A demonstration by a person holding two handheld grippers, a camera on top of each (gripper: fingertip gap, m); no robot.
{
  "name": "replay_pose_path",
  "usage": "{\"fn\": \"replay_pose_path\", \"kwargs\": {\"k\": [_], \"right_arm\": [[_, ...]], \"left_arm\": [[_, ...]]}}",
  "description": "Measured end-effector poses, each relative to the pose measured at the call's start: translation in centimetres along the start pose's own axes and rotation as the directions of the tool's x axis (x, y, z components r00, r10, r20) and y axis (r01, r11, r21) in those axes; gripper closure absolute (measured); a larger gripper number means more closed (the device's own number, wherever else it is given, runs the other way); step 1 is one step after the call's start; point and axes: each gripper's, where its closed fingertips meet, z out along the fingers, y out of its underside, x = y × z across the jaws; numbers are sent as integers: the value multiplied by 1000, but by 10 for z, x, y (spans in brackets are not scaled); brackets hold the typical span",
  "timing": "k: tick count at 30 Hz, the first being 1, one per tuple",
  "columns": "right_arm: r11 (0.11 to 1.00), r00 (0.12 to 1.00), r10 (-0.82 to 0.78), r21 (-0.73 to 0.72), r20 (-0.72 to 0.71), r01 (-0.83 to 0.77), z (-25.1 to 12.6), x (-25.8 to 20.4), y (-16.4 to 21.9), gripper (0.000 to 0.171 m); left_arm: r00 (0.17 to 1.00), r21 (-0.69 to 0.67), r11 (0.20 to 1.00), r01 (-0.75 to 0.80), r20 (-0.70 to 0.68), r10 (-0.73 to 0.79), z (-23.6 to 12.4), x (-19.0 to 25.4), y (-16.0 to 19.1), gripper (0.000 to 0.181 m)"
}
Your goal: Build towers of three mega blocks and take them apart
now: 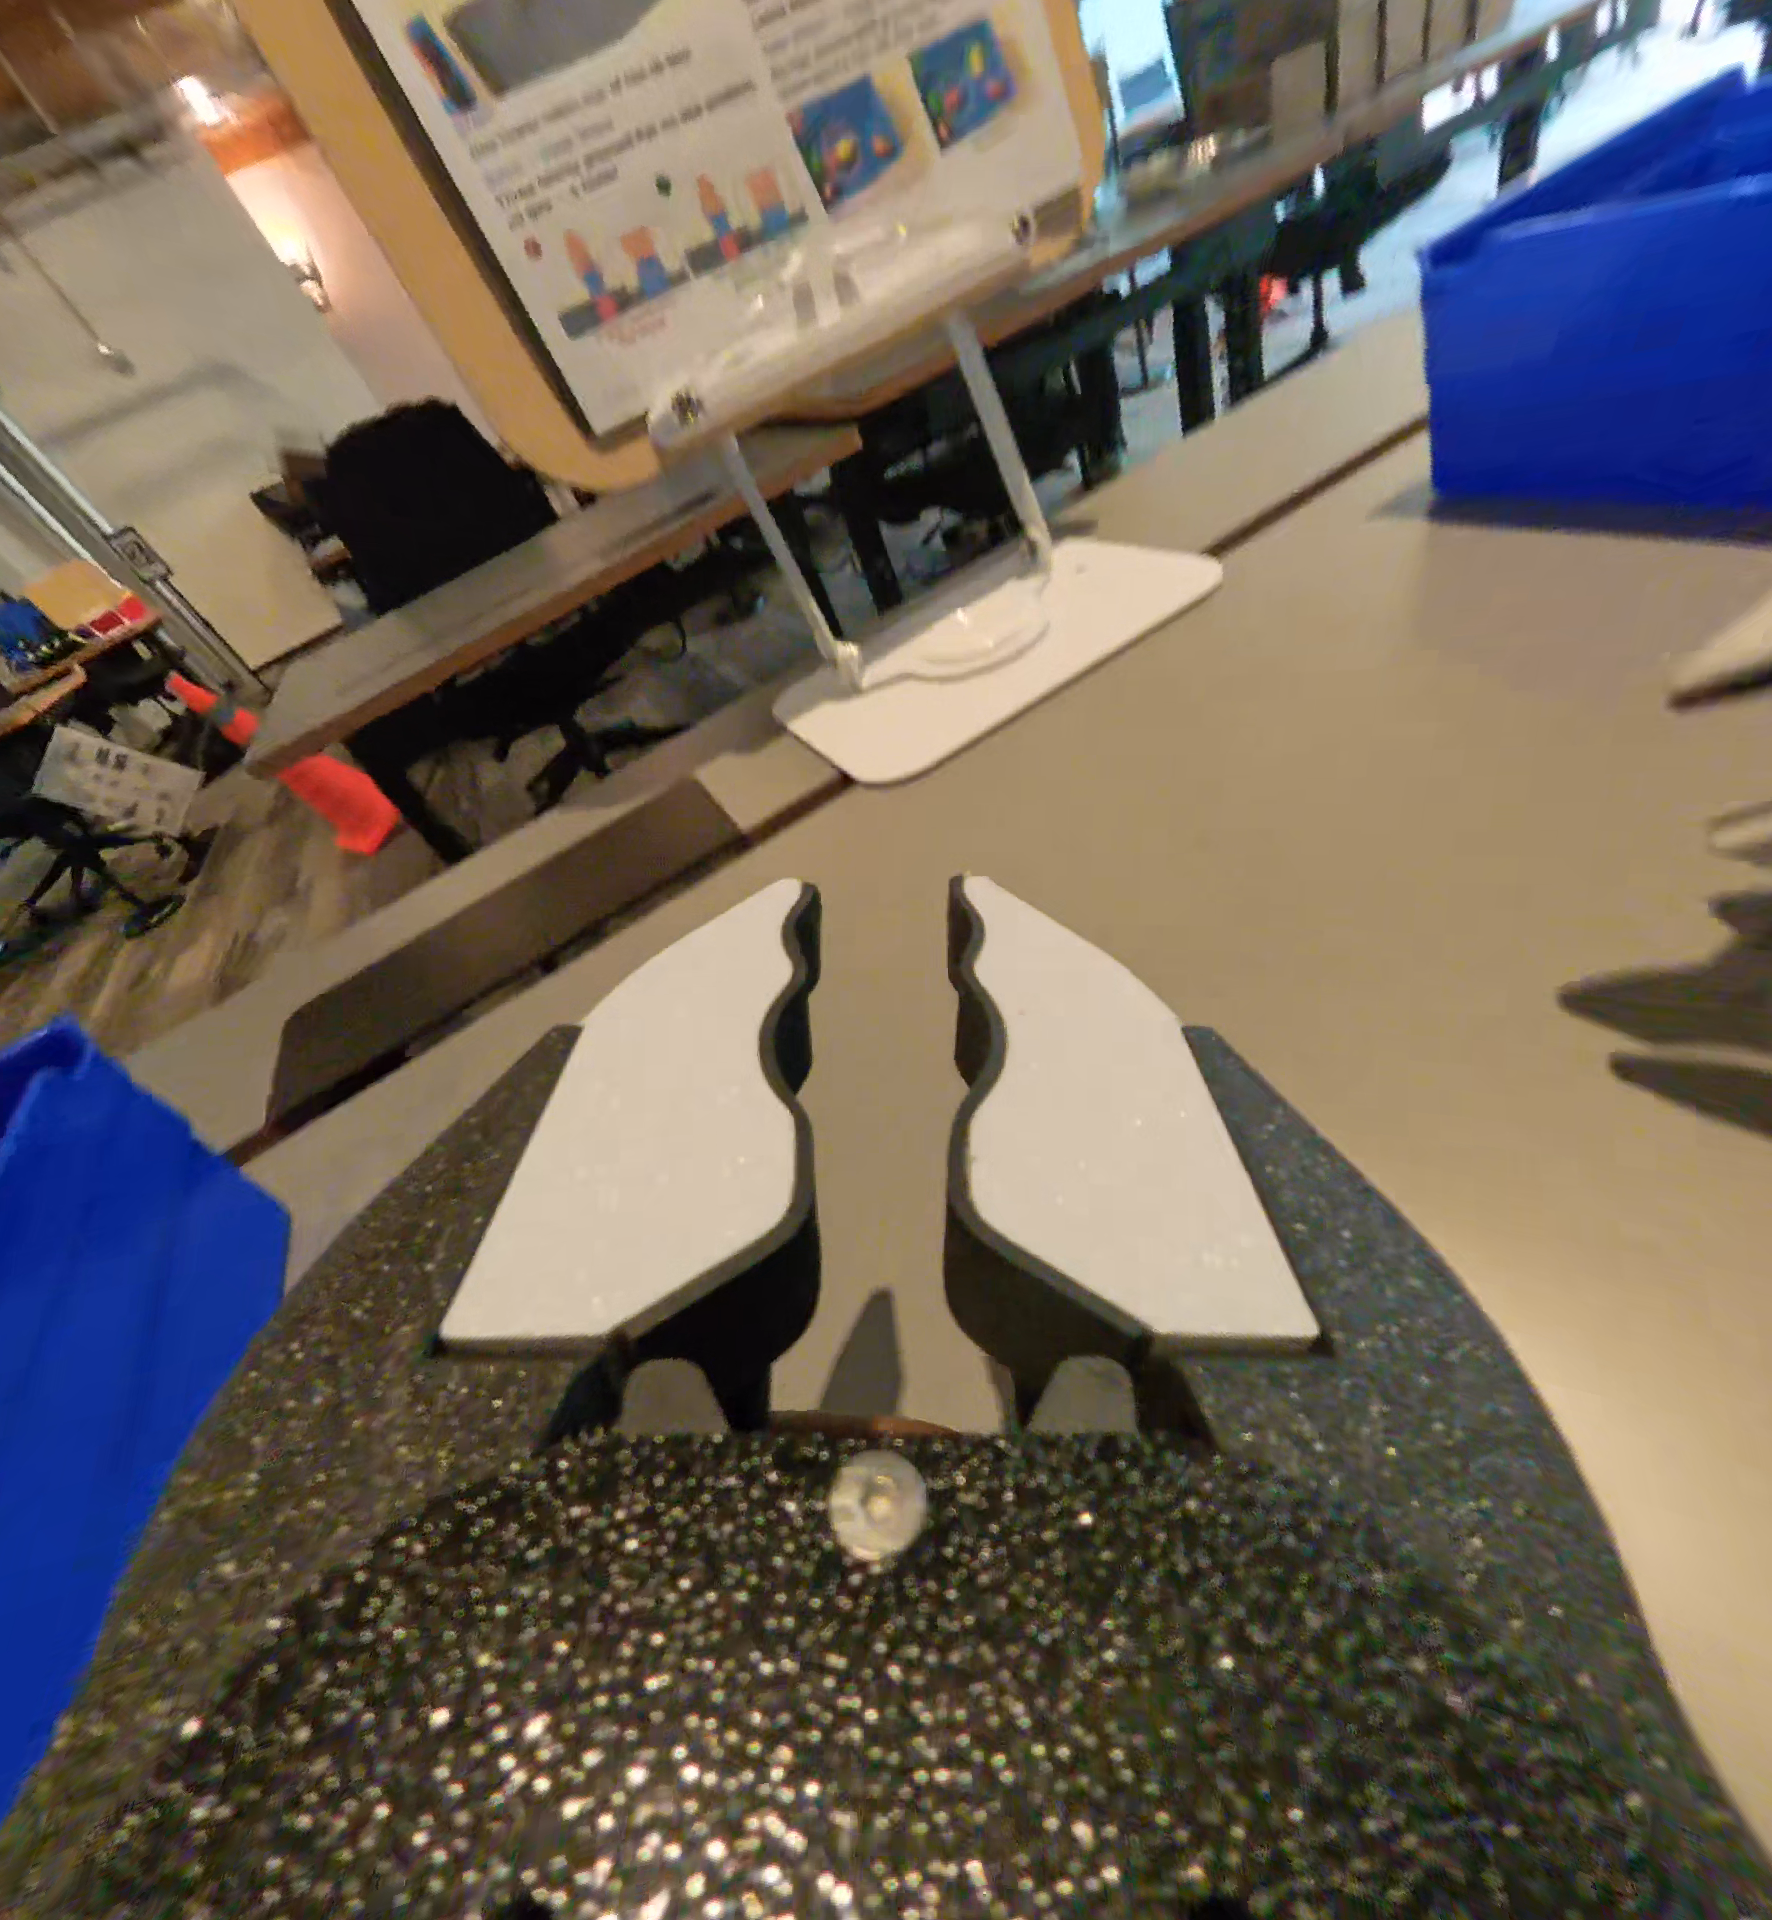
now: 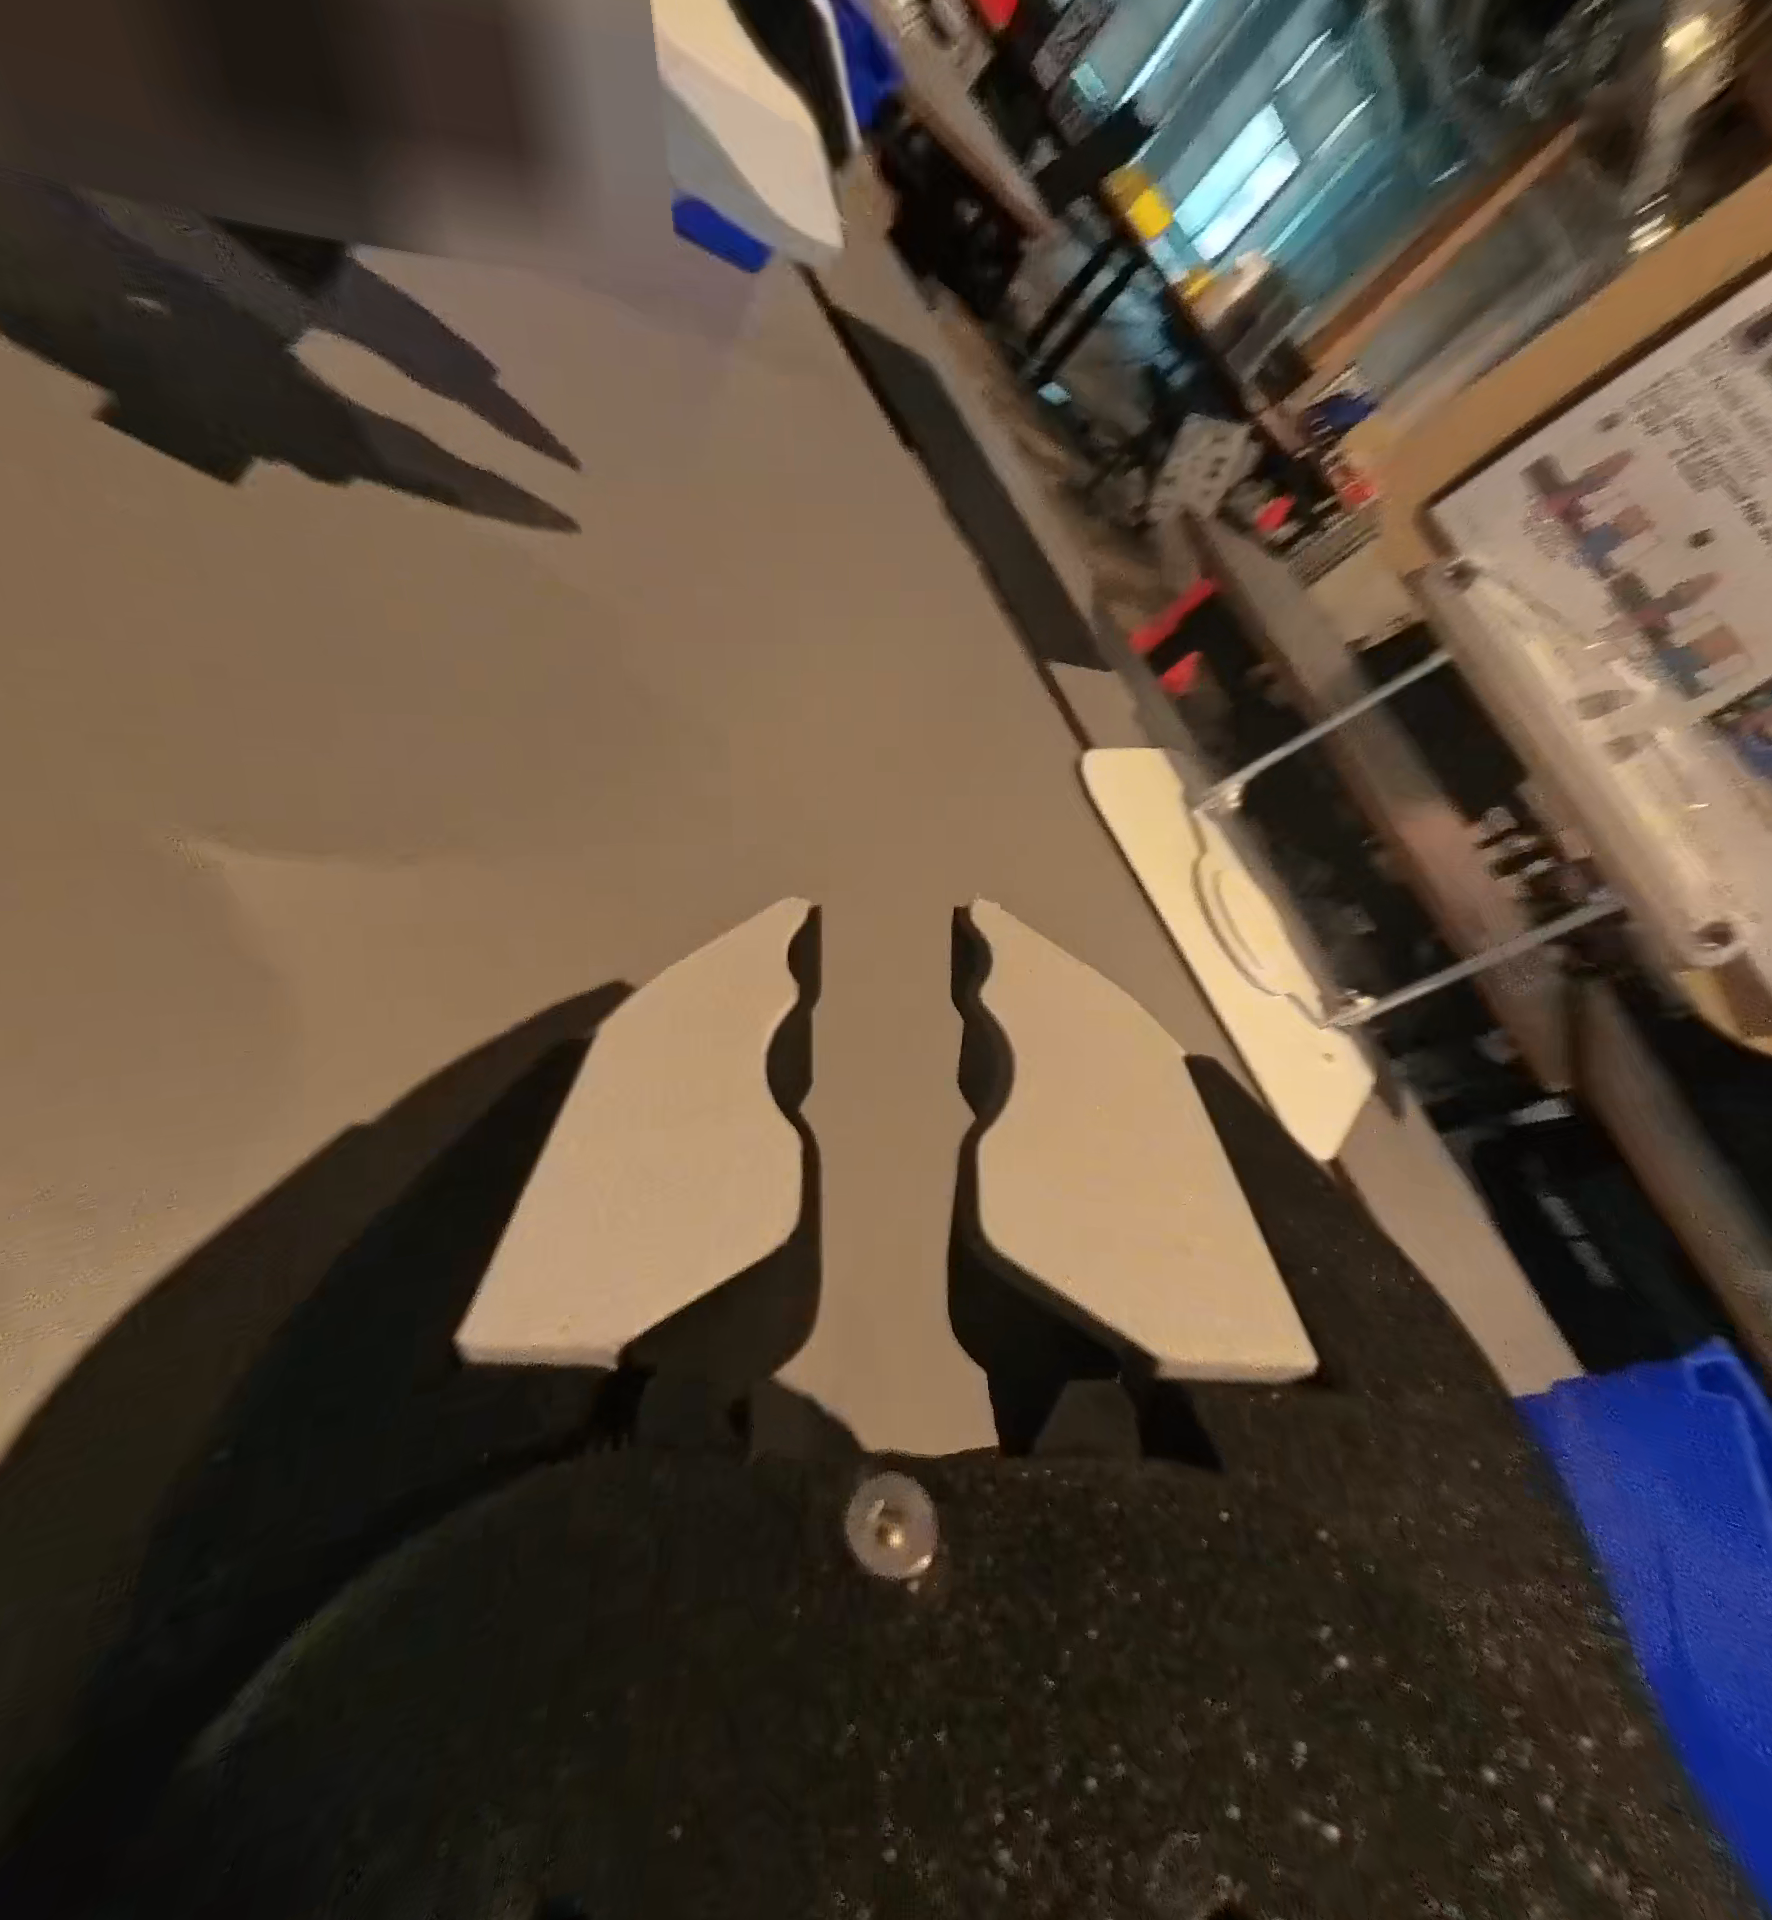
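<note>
The left gripper (image 1: 884, 894) and the right gripper (image 2: 884, 920) both hover with fingers parted and nothing between them over the bare grey desk (image 1: 1329, 831). No mega blocks are visible in either view. A white-based instruction stand (image 1: 1007, 655) sits at the desk's far edge, with blue plastic bins (image 1: 1640, 332) toward its corners.

The blocks cannot be seen in either view. The blue bins nearest them in kind, one at the far right of the bench (image 1: 1277, 883) (image 1: 1630, 343) and one at the near left edge (image 1: 51, 1299), show only their outer walls, so their contents are hidden. The left gripper (image 1: 884, 894) and the right gripper (image 2: 884, 914) both hover over bare bench with their fingers parted, only bench surface showing in each gap.
</note>
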Motion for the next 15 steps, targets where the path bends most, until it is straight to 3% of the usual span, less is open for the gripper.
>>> {"fn": "replay_pose_path", "kwargs": {"k": [4, 8, 15], "right_arm": [[993, 993, -103, 45, -58, 106, -12, -5, -4, 151], [993, 992, -106, 39, -71, 109, -21, -6, -1, 153], [992, 992, -122, 37, -44, 124, -22, -11, -1, 153]], "left_arm": [[999, 231, 973, 19, 37, -28, 7, 6, -8, 161], [999, 322, 946, -35, 46, 22, -15, 12, -16, 162], [997, 267, 962, -47, 65, 30, -22, 14, -10, 161]]}}
